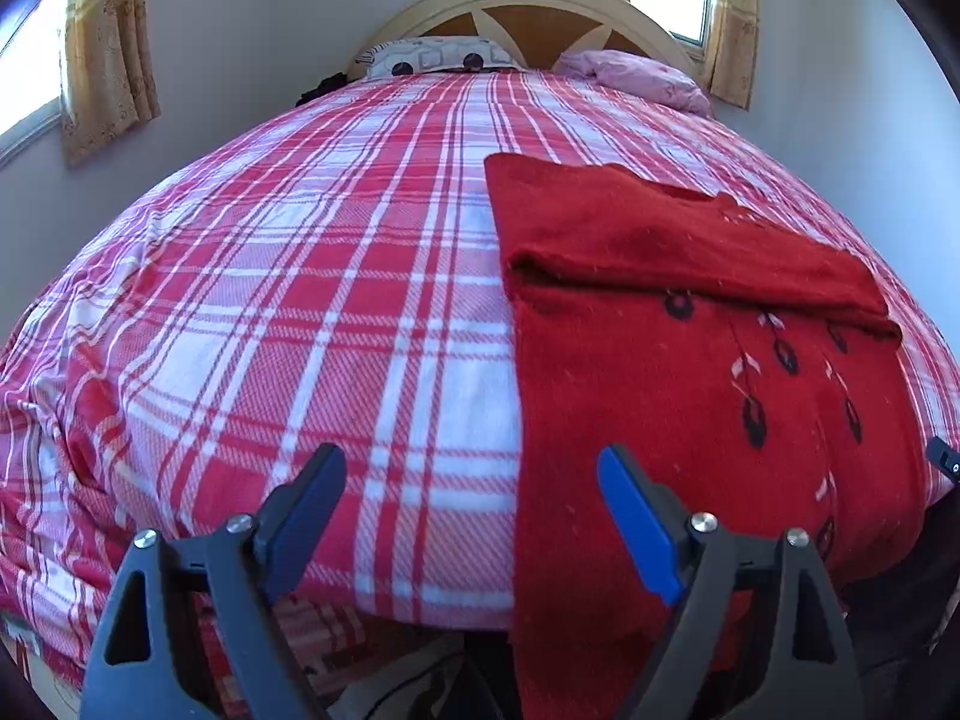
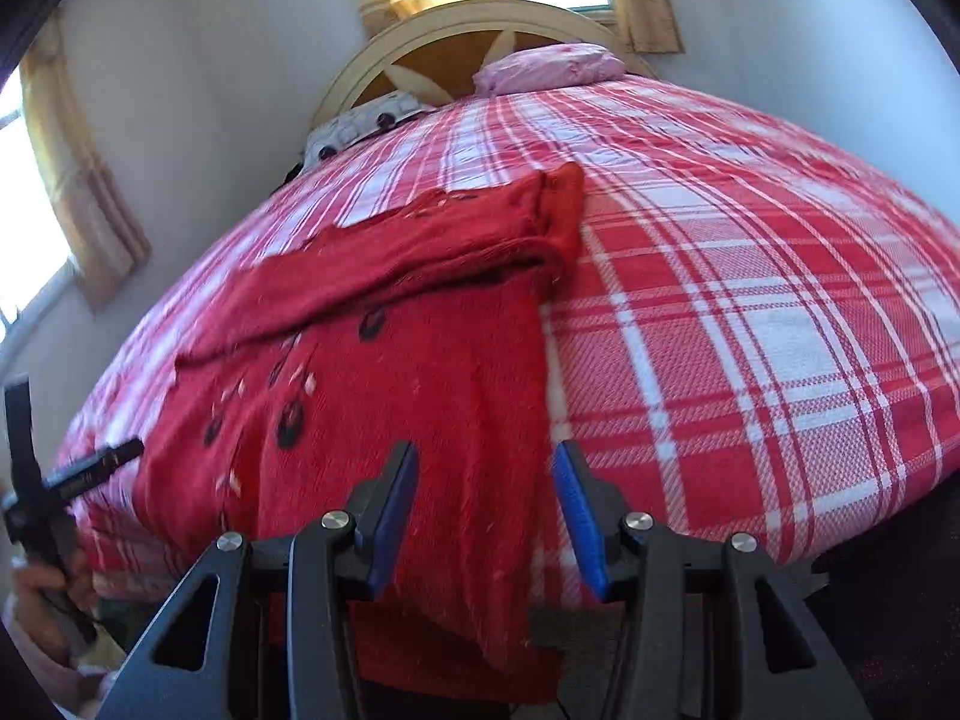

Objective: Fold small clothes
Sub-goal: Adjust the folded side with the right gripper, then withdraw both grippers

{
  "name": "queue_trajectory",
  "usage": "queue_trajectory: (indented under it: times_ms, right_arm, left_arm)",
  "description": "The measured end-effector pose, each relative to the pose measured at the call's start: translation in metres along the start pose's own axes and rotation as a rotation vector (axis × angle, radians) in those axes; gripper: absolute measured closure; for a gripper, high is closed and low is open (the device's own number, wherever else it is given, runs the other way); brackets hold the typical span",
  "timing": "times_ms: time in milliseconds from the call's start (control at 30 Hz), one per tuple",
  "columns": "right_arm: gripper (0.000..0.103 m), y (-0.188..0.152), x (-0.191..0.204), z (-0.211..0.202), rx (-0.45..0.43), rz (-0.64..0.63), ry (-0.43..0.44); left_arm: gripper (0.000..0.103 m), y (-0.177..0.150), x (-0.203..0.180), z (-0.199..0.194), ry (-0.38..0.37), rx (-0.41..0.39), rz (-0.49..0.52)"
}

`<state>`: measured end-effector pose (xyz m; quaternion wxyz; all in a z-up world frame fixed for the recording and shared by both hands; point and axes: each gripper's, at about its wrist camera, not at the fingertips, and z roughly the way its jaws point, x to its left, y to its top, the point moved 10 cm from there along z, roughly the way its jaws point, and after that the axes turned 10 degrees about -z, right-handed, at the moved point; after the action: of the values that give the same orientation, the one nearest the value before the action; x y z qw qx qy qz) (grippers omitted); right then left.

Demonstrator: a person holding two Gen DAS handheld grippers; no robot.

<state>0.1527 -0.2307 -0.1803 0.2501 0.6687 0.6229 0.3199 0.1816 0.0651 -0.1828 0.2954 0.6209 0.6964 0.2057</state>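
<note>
A red knitted garment [image 1: 690, 396] [image 2: 390, 372] with black and white feather marks lies on the plaid bed cover [image 1: 300, 300]. A sleeve is folded across its upper part and its hem hangs over the near edge of the bed. My left gripper [image 1: 474, 516] is open just above the garment's left edge, which runs between the fingers close to the right pad. My right gripper [image 2: 486, 510] is open over the garment's right edge, with the cloth under the gap and the pads off it. The left gripper's black frame [image 2: 60, 480], held by a hand, shows at the far left of the right wrist view.
A patterned pillow [image 1: 432, 57] and a pink pillow [image 1: 636, 75] lie against the arched headboard [image 1: 540, 12] at the far end. Curtained windows [image 1: 108, 60] flank the bed on pale walls. Plaid cover [image 2: 750, 300] stretches bare to both sides of the garment.
</note>
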Motion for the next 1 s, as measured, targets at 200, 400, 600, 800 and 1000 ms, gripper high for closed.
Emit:
queue_trajectory:
  times_ms: [200, 400, 600, 800, 1000]
  right_arm:
    - [0.055, -0.020, 0.004, -0.023, -0.016, 0.034, 0.022]
    - [0.055, -0.054, 0.002, -0.044, -0.028, 0.098, 0.047]
    - [0.054, -0.081, 0.003, -0.052, 0.029, 0.077, 0.059]
    - [0.053, -0.111, -0.004, -0.053, 0.062, 0.124, 0.086]
    - [0.053, -0.123, -0.010, -0.037, 0.078, 0.194, 0.128]
  left_arm:
    - [0.014, -0.016, -0.009, -0.010, 0.006, 0.013, 0.037]
    - [0.007, -0.030, -0.019, -0.028, 0.025, -0.035, 0.112]
    - [0.002, -0.041, -0.020, -0.039, -0.023, -0.023, 0.124]
    - [0.002, -0.059, -0.012, -0.027, -0.054, 0.080, 0.051]
    - [0.002, -0.081, -0.014, -0.023, -0.058, 0.127, 0.055]
